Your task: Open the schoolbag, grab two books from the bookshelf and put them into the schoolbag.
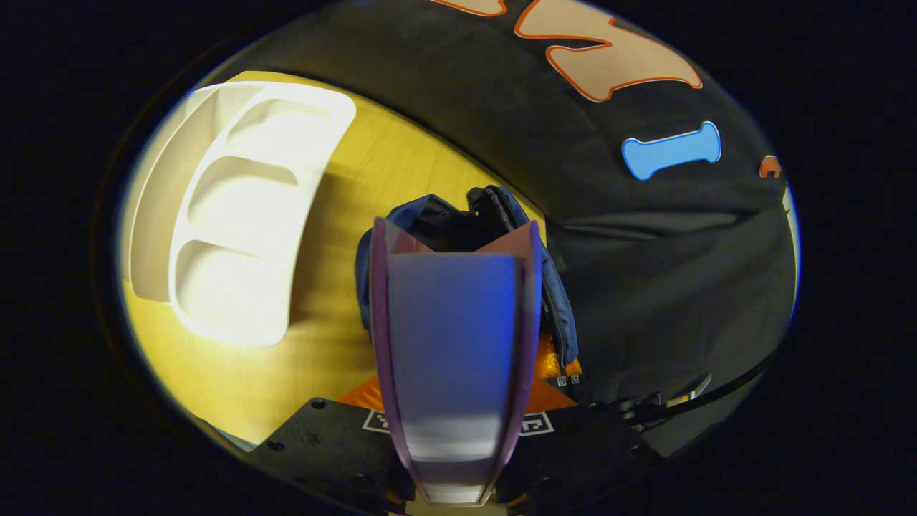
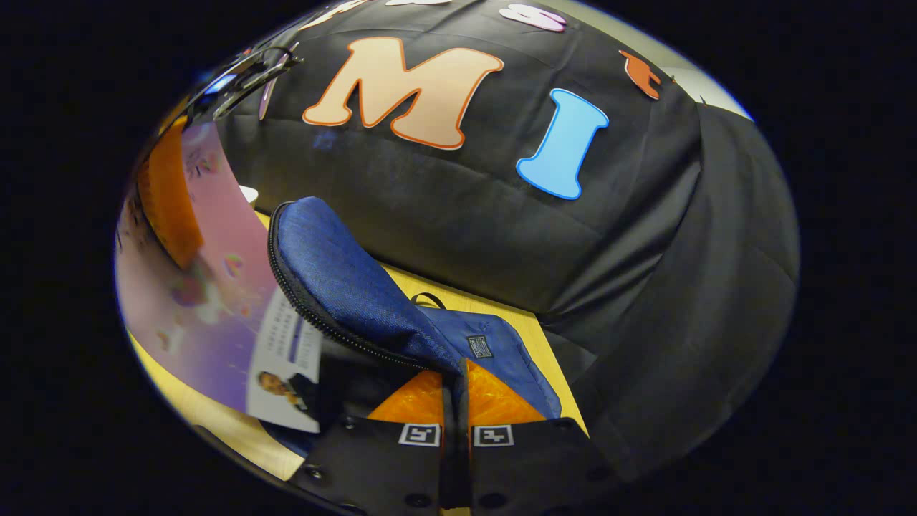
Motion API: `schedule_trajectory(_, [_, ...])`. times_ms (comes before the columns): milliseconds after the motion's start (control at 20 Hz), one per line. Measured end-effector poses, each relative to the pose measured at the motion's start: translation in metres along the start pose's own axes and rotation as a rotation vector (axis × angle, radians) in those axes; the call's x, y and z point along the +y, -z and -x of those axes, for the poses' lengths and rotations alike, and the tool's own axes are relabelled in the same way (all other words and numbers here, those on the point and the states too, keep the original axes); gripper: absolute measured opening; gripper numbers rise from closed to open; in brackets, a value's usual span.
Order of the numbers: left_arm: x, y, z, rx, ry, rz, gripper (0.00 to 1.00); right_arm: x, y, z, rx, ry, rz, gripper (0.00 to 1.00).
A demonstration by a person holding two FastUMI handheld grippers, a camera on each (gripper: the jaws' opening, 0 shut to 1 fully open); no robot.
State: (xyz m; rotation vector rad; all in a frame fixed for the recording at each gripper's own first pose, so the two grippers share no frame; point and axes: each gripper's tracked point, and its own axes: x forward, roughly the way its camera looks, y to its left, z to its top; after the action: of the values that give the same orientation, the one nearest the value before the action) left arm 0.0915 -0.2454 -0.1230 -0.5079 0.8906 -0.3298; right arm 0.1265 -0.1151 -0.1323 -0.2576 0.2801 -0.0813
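The left gripper (image 1: 453, 401) has its jaws clamped on a book (image 1: 453, 344), held spine-up with its long axis running straight ahead toward the open schoolbag (image 1: 555, 301) on the yellow surface (image 1: 344, 236), a white tray (image 1: 236, 215) lying off to the side. The right gripper (image 2: 455, 416) has its jaws pinched together on the schoolbag's flap (image 2: 344, 279), lifting it up and back.

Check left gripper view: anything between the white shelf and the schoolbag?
Nothing. In the left gripper view, bare yellow tabletop separates the white shelf from the blue schoolbag; the book held in the left gripper hides the bag's nearer part.
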Motion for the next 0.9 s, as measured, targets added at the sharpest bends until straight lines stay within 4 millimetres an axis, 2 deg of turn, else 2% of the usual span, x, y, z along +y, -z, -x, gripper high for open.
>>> schedule_trajectory(150, [-0.014, -0.004, -0.027, -0.040, 0.128, -0.010, 0.39, -0.007, -0.002, 0.004, -0.009, -0.018, -0.025, 0.03])
schedule_trajectory(350, [-0.004, -0.006, -0.072, -0.078, 0.167, 0.022, 0.39, -0.010, -0.004, 0.006, -0.029, -0.036, -0.034, 0.03])
schedule_trajectory(450, [-0.006, 0.001, -0.095, -0.068, 0.187, 0.025, 0.39, -0.010, -0.010, 0.007, -0.045, -0.042, -0.038, 0.03])
schedule_trajectory(700, [-0.024, 0.000, -0.121, -0.054, 0.279, -0.049, 0.39, -0.014, -0.006, 0.007, -0.052, -0.055, -0.086, 0.03])
schedule_trajectory(900, [-0.017, 0.001, -0.123, -0.047, 0.345, -0.030, 0.39, -0.022, 0.000, 0.006, -0.053, -0.044, -0.132, 0.03])
